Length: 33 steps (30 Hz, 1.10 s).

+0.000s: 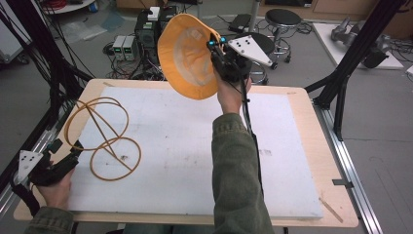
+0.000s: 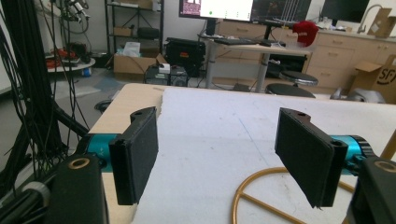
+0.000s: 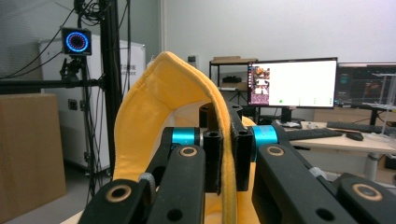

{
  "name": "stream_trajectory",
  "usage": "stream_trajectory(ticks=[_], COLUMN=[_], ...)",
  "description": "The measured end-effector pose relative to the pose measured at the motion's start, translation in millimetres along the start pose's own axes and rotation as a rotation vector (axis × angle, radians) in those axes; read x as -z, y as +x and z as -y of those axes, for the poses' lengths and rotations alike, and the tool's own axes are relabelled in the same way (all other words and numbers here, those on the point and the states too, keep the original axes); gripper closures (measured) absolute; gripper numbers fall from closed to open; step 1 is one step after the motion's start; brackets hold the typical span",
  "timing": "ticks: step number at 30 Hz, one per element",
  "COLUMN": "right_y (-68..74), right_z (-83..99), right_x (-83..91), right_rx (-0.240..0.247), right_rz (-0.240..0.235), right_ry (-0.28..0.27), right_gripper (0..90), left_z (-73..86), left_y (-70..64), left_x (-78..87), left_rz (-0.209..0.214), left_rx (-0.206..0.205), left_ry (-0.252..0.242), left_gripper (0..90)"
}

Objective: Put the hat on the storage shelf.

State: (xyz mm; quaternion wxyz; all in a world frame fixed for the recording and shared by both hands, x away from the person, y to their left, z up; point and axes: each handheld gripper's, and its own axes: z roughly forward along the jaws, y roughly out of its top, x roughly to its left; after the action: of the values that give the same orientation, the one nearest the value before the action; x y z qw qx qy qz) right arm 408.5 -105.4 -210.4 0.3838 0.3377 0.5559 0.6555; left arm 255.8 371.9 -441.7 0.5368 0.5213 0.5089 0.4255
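High view is showing a yellow bucket hat (image 1: 187, 56) being held up in the air above the far edge of the table, its open underside and pale lining facing the camera. The right gripper (image 1: 217, 47) is clamping the hat's brim at its right side, with the person's right hand (image 1: 231, 92) wrapped around the gripper below and an olive sleeve (image 1: 236, 170) running back toward the near edge. In the right gripper view, the two black jaws are pressing together on the yellow brim (image 3: 227, 154), which is passing straight between them and curving up and over to the left.

Down on the table, a wire hat stand (image 1: 103, 136) made of tan hoops and crossing rods is sitting on the left part of the white foam board (image 1: 195, 161), well apart from the hat. The left gripper (image 1: 74, 150) is resting low at the near left corner, just beside the stand's lower hoop, held by the person's left hand (image 1: 53, 187). In the left gripper view its jaws are standing wide apart with nothing between them, and a curve of the tan hoop (image 2: 252, 191) is lying on the board near the right-hand pad (image 2: 303, 156).

The board is covering most of the wooden table (image 1: 321, 161). Beyond the far edge, black stools (image 1: 282, 19) and electronics boxes (image 1: 127, 46) are standing on the grey floor.
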Motion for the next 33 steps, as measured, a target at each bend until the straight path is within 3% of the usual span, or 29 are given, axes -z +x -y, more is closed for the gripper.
stream_trajectory(ticks=[4,10,24,33], right_y=[12.5,35.8,77.1,107.6], right_z=[1.2,5.9,17.9,28.3], right_x=[-9.3,-24.3,-48.7,-58.9], right_rx=[0.008,0.008,-0.032,0.011], right_rz=[-0.019,-0.056,-0.132,-0.165], right_ry=[-0.004,0.004,-0.004,0.017], right_gripper=[86.7,86.7,86.7,86.6], left_z=[0.4,0.0,-0.2,-0.3], left_y=[-0.7,1.3,1.9,3.2], left_x=[0.2,1.7,1.1,0.2], left_rz=[0.003,-0.002,-0.001,-0.004], left_rx=[-0.020,-0.017,-0.017,-0.010], left_ry=[0.006,0.000,-0.002,-0.003], left_gripper=[30.4,30.5,30.4,30.5])
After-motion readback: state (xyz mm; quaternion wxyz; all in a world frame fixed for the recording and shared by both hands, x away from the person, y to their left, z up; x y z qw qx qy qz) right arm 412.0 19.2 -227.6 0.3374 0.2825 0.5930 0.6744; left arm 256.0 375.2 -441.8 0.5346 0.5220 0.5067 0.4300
